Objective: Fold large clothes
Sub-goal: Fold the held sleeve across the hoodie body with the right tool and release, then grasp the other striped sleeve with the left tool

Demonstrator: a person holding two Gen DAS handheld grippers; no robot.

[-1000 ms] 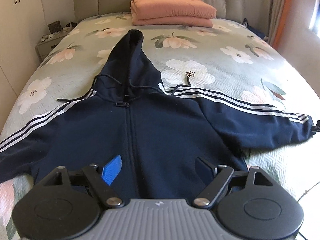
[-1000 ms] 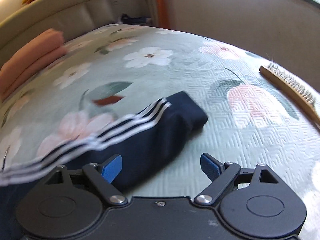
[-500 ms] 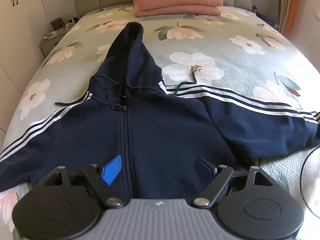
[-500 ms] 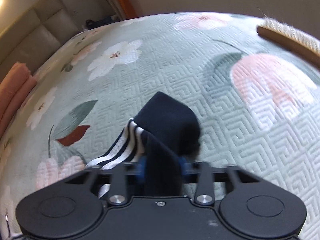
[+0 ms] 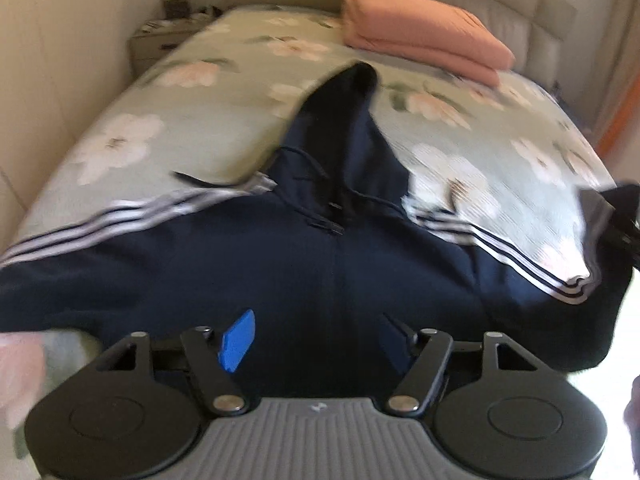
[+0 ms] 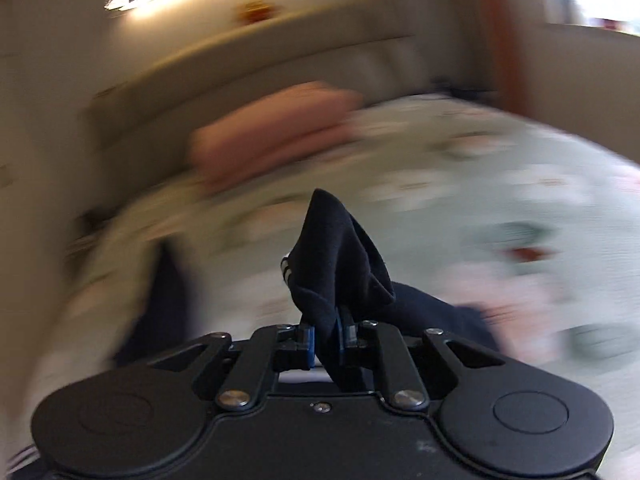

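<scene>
Your right gripper pinches the hoodie cuff; your left gripper gapes over its hem, empty.

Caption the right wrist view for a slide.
Right tool shut on the hoodie's cuff, lifted above the floral bed.

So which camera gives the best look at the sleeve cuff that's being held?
The right wrist view: the sleeve cuff sits sharp and central, pinched in the shut right gripper. The left wrist view shows it only as a dark blurred patch at the far right edge.
</scene>
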